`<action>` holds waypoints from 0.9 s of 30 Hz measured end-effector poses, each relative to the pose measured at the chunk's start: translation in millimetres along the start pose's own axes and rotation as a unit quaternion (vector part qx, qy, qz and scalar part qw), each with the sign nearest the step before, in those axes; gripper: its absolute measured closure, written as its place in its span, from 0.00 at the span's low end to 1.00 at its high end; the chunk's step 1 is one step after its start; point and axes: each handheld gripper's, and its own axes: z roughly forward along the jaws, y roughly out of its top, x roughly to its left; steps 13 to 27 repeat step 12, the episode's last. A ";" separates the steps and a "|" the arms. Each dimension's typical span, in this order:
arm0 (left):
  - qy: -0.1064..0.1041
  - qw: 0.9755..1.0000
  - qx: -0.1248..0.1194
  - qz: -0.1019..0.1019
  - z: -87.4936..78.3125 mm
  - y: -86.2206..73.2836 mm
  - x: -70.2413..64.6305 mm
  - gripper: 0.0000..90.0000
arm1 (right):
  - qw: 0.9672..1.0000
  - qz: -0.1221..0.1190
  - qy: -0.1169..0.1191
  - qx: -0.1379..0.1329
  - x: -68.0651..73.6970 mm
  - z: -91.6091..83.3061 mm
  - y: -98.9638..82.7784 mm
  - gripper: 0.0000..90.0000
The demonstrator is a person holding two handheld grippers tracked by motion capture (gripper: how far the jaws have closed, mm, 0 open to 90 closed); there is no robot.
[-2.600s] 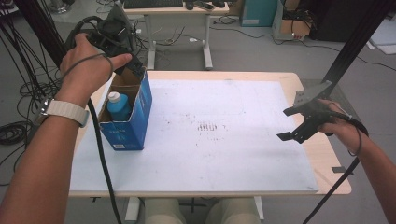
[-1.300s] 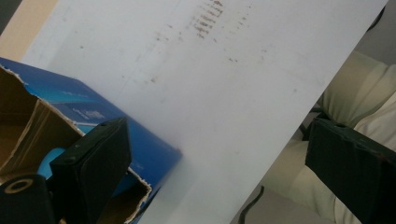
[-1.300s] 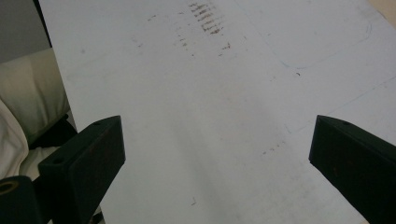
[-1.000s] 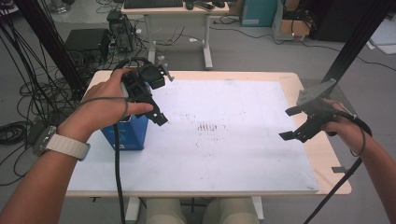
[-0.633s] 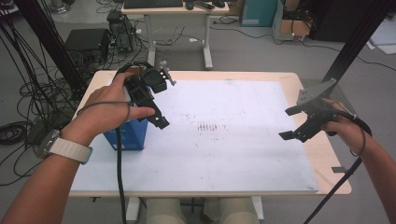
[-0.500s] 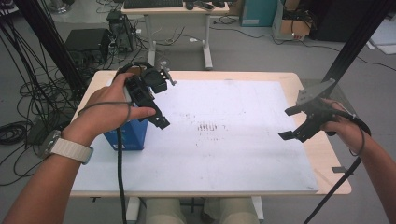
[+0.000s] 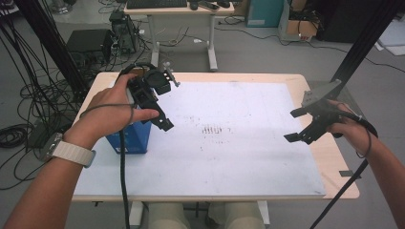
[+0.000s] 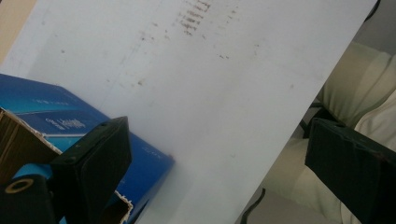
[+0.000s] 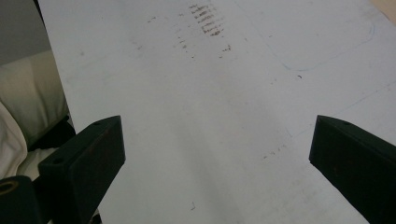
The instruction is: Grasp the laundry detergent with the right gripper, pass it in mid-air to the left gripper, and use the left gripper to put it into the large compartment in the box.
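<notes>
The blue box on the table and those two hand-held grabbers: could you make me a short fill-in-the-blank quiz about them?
1. The left gripper hovers over a box whose colour is ____.
2. The jaws of the right gripper stand ____, with nothing between them.
3. The box sits near the table's ____ edge in the high view.
4. The sheet that covers the table is ____ in colour.

Missing words: blue; open; left; white
</notes>
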 end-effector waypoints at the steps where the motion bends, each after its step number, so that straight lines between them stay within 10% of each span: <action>1: 0.002 1.000 0.000 0.000 0.2 -0.2 -0.1 0.08 | 1.000 -0.001 0.001 0.000 0.1 0.1 0.1 0.04; 27: 0.004 1.000 -0.003 -0.001 -1.0 -1.5 -0.8 0.09 | 1.000 -0.004 0.002 0.001 0.7 0.7 2.3 0.04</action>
